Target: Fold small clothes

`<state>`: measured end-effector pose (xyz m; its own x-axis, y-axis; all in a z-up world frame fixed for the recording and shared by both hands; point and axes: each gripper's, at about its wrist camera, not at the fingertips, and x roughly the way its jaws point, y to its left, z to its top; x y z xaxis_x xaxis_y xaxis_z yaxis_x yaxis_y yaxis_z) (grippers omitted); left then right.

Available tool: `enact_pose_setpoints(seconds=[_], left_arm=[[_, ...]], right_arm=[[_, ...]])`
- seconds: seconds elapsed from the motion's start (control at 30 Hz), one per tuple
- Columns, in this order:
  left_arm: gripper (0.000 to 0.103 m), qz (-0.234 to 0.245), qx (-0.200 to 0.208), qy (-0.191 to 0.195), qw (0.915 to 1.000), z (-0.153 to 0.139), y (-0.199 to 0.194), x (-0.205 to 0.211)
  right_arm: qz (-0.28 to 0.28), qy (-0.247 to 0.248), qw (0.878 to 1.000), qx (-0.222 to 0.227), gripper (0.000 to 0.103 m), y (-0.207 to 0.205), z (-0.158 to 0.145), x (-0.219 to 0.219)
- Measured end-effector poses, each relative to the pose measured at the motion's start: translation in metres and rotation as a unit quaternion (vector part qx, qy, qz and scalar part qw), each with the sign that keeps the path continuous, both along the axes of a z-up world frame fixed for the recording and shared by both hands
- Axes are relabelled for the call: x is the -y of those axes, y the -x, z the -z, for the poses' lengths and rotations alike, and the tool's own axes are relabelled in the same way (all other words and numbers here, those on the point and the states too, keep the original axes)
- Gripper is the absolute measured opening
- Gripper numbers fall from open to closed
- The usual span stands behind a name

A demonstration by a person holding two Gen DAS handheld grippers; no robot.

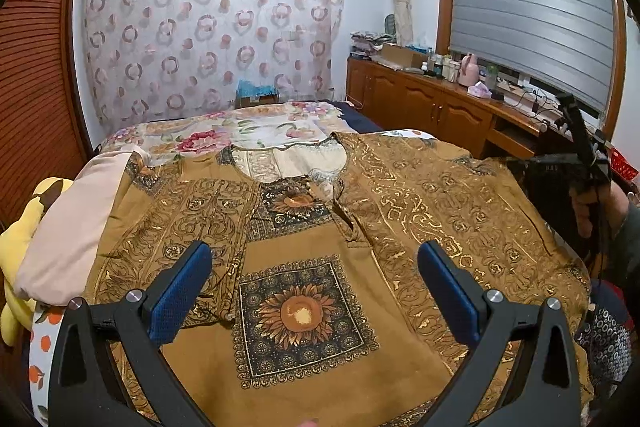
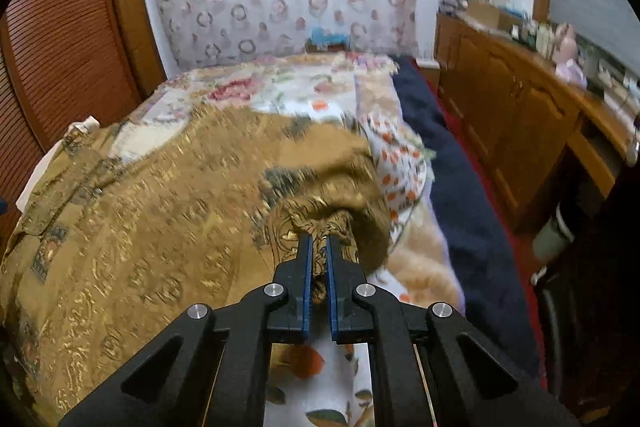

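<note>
Findings as I read them from my two wrist cameras.

Task item: a brown-gold patterned garment [image 1: 340, 227] lies spread front-up across the bed [image 1: 248, 127], neckline toward the far end. A sunflower panel [image 1: 302, 315] sits at mid-chest and a smaller one shows inside the open neck. The left sleeve area appears folded inward over the body. A floral bedcover [image 1: 224, 135] lies beneath the garment and beyond it.

Left tongs [image 1: 314, 291]: wide apart, blue pads [image 1: 180, 291] on either side of the sunflower panel, holding nothing. I cannot tell whether the tips touch the cloth or hang just above it.

Right tongs [image 2: 317, 247]: nearly closed, with a bunched fold of the garment's right edge pinched between the blue pads [image 2: 306, 267]. The cloth rises into a hump around the grip, lifted off a white sheet with orange print [image 2: 400, 163]. This view is motion-blurred, so finer detail of the fold is not legible. In the left view the right tongs [image 1: 560, 167] show at the garment's far right edge, with the hand [image 1: 588, 203] on the handle.

Surroundings: a pink pillow [image 1: 68, 227] and a yellow plush item [image 1: 20, 239] lie just beside the garment's left side. A wooden cabinet [image 1: 432, 103] carrying assorted small objects stands along the right wall under a window blind [image 1: 528, 7]. A patterned curtain [image 1: 212, 31] hangs on the far wall.
</note>
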<state>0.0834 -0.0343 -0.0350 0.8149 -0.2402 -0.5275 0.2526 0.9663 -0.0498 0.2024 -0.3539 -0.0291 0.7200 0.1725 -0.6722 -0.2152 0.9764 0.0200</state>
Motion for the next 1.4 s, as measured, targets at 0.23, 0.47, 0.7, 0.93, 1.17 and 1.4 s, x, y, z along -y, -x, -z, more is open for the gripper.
enact_pose_setpoints(seconds=[0.23, 0.47, 0.7, 0.93, 1.17, 1.4], left_arm=[[0.103, -0.004, -0.006, 0.001, 1.0000, -0.003, 0.003, -0.002], [0.103, -0.010, 0.001, 0.012, 0.9999, -0.009, 0.007, -0.006], [0.103, -0.011, -0.004, 0.015, 0.9998, -0.009, 0.010, -0.007], [0.103, 0.003, -0.016, 0.031, 0.9994, -0.007, 0.009, -0.007], [0.103, 0.018, -0.014, 0.031, 0.9992, -0.005, 0.012, -0.002], [0.103, 0.018, -0.021, 0.033, 0.9991, -0.001, 0.011, -0.004]], right_arm=[[-0.057, 0.019, 0.997, 0.053, 0.006, 0.015, -0.028, -0.051], [-0.124, 0.017, 0.991, 0.042, 0.006, 0.037, -0.012, -0.100], [-0.124, 0.017, 0.992, 0.003, 0.032, 0.040, 0.017, -0.100], [-0.098, -0.022, 0.995, 0.028, 0.048, 0.040, -0.005, -0.068], [-0.026, -0.048, 0.998, -0.008, 0.057, 0.005, 0.008, -0.031], [0.004, -0.092, 0.992, -0.082, 0.057, -0.039, 0.044, -0.022]])
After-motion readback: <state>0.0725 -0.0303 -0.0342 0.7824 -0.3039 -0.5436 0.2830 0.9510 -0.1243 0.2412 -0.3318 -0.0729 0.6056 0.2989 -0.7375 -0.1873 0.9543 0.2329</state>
